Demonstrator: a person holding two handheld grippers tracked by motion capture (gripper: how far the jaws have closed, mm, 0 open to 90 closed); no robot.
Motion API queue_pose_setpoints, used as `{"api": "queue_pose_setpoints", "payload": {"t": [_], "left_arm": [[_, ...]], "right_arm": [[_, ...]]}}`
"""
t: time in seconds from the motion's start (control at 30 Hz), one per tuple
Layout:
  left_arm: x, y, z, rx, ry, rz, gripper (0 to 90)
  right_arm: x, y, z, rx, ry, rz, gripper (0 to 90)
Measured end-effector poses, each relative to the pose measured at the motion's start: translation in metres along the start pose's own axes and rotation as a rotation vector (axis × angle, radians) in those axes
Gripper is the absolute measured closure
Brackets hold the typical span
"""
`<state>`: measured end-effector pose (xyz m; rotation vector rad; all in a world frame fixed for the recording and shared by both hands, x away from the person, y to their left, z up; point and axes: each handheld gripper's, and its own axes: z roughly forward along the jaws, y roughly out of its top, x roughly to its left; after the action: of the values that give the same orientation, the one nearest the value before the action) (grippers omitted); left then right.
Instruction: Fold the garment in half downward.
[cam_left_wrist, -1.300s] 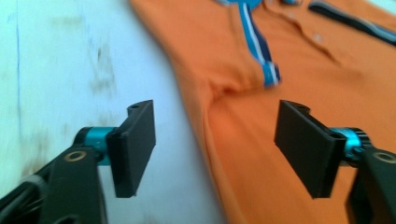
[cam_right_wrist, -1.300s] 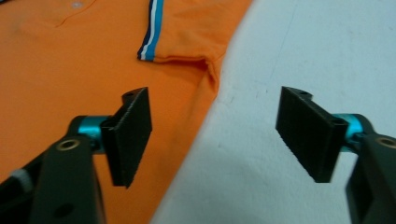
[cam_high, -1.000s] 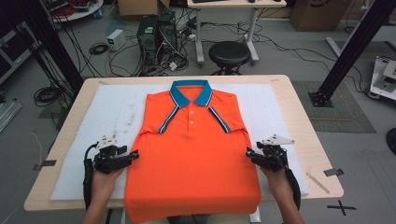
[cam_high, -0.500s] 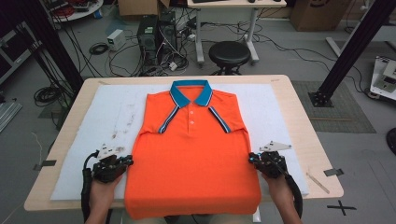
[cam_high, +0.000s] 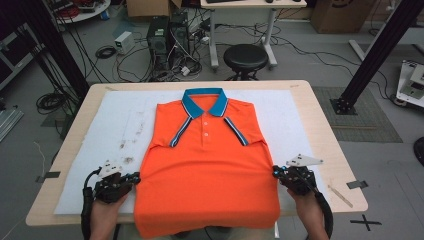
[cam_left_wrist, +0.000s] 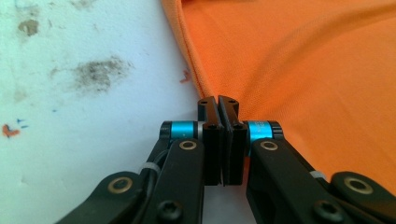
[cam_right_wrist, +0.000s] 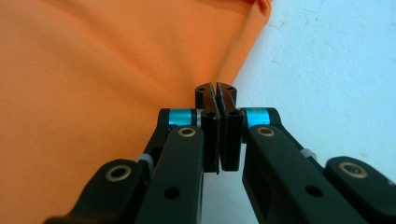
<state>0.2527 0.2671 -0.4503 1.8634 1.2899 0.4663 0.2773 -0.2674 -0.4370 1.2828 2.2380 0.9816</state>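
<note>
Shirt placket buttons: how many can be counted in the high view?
2: white buttons on the orange polo shirt, one just below the blue collar, one lower; more may be unresolved.

Light wooden table (cam_high: 320, 107); stained white mat (cam_high: 120, 130) covering top; orange polo shirt (cam_high: 210, 175) spread flat on mat.

I see the orange polo shirt (cam_high: 210, 175) lying flat, face up, blue collar at twelve o'clock, hem overhanging the worktop (cam_high: 320, 100).
</note>
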Motion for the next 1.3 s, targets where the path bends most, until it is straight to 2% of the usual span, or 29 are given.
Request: {"api": "queue_pose_setpoints", "payload": {"t": [0.13, 0.17, 0.2, 0.23, 0.27, 0.37, 0.57, 0.63, 0.73, 0.8, 0.87, 0.9, 0.93, 0.97, 1.0, 1.03, 1.1, 1.23, 1.3], "left_arm": [[0.001, -0.003, -0.006, -0.028, -0.021, -0.02, 88.1], [0.001, -0.005, -0.007, -0.045, -0.019, -0.037, 67.2], [0.001, -0.006, -0.008, -0.052, -0.023, -0.068, 67.2], [0.001, -0.008, -0.01, -0.058, -0.041, -0.087, 57.5], [-0.001, -0.01, -0.012, -0.071, -0.047, -0.081, 53.6], [-0.007, -0.015, -0.015, -0.076, -0.052, -0.069, 52.4], [-0.02, -0.029, -0.021, -0.067, -0.057, -0.068, 52.4], [-0.026, -0.034, -0.024, -0.068, -0.042, -0.054, 52.4], [-0.034, -0.04, -0.029, -0.07, -0.029, -0.04, 53.1], [-0.039, -0.045, -0.033, -0.075, -0.011, -0.014, 55.2], [-0.045, -0.05, -0.034, -0.091, 0.033, 0.027, 57.9], [-0.047, -0.052, -0.035, -0.095, 0.068, 0.057, 76.1], [-0.048, -0.054, -0.036, -0.101, 0.068, 0.076, 76.1], [-0.05, -0.054, -0.036, -0.105, 0.077, 0.084, 86.4], [-0.053, -0.054, -0.036, -0.098, 0.089, 0.103, 86.8], [-0.055, -0.054, -0.037, -0.094, 0.091, 0.105, 87.1], [-0.054, -0.057, -0.041, -0.091, 0.068, 0.082, 87.2], [-0.053, -0.065, -0.054, -0.085, 0.029, 0.041, 87.3], [-0.055, -0.067, -0.059, -0.073, 0.008, 0.044, 87.3]], "right_arm": [[0.002, -0.003, -0.006, -0.012, 0.009, -0.009, 89.7], [0.003, -0.004, -0.01, -0.046, 0.018, 0.016, 83.4], [0.003, -0.004, -0.01, -0.046, 0.018, 0.016, 83.4], [0.003, -0.005, -0.012, -0.064, 0.022, 0.029, 76.8], [0.005, -0.007, -0.016, -0.094, 0.028, 0.035, 71.4], [0.008, -0.012, -0.022, -0.109, 0.023, 0.031, 68.5], [0.013, -0.028, -0.027, -0.085, 0.024, 0.046, 64.8], [0.018, -0.034, -0.028, -0.072, 0.029, 0.041, 61.3], [0.028, -0.042, -0.029, -0.043, 0.02, 0.013, 61.2], [0.034, -0.047, -0.029, -0.018, 0.022, -0.001, 62.0], [0.039, -0.052, -0.03, -0.018, 0.007, -0.009, 67.4], [0.041, -0.054, -0.032, -0.018, 0.015, -0.018, 82.2], [0.041, -0.054, -0.032, -0.018, 0.015, -0.018, 82.2], [0.043, -0.054, -0.033, -0.019, 0.028, -0.026, 88.1], [0.046, -0.055, -0.033, -0.019, 0.012, -0.042, 88.6], [0.047, -0.055, -0.035, -0.015, 0.006, -0.057, 89.1], [0.049, -0.057, -0.041, -0.02, 0.013, -0.062, 89.4], [0.05, -0.065, -0.057, -0.042, 0.03, -0.048, 89.7], [0.05, -0.067, -0.063, -0.039, 0.035, -0.046, 89.7]]}}
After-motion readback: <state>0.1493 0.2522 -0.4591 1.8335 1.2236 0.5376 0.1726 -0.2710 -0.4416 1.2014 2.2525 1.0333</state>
